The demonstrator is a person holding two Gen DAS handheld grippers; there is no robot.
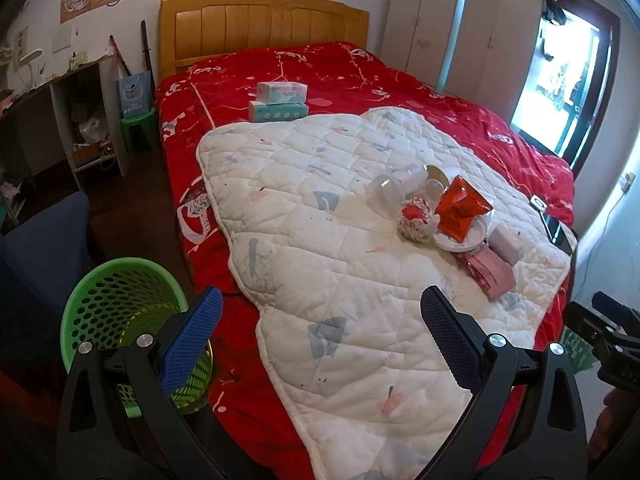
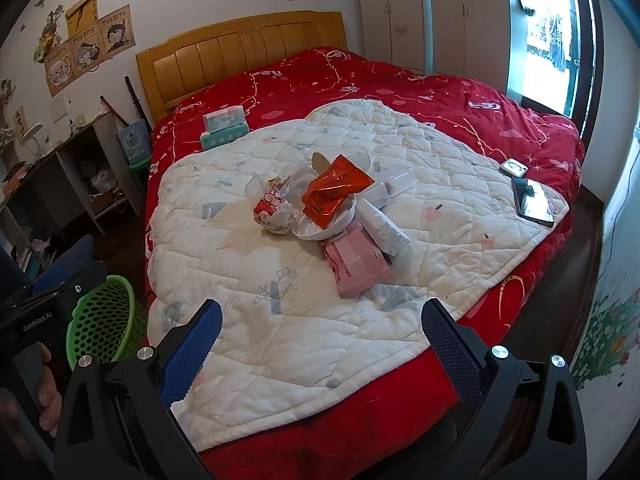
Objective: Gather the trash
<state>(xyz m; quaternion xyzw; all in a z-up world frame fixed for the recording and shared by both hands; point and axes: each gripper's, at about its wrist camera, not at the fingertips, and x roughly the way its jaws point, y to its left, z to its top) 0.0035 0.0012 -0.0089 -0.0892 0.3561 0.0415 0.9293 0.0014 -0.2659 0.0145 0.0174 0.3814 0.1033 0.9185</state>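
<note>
Hovering both claws, left (image 1: 320, 320) and right (image 2: 320, 320), wide and empty, I judge collection unstarted: next, reach far for the wrapper (image 2: 334, 190), then bin (image 1: 120, 304).

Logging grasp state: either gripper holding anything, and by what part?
Nothing held. Left gripper and right gripper are both open and empty above the white quilt.

left claw (image 1: 320, 320) spread wide, empty | trash pile (image 1: 440, 208) on white quilt (image 1: 320, 240) | green basket (image 1: 120, 308) lower left
</note>
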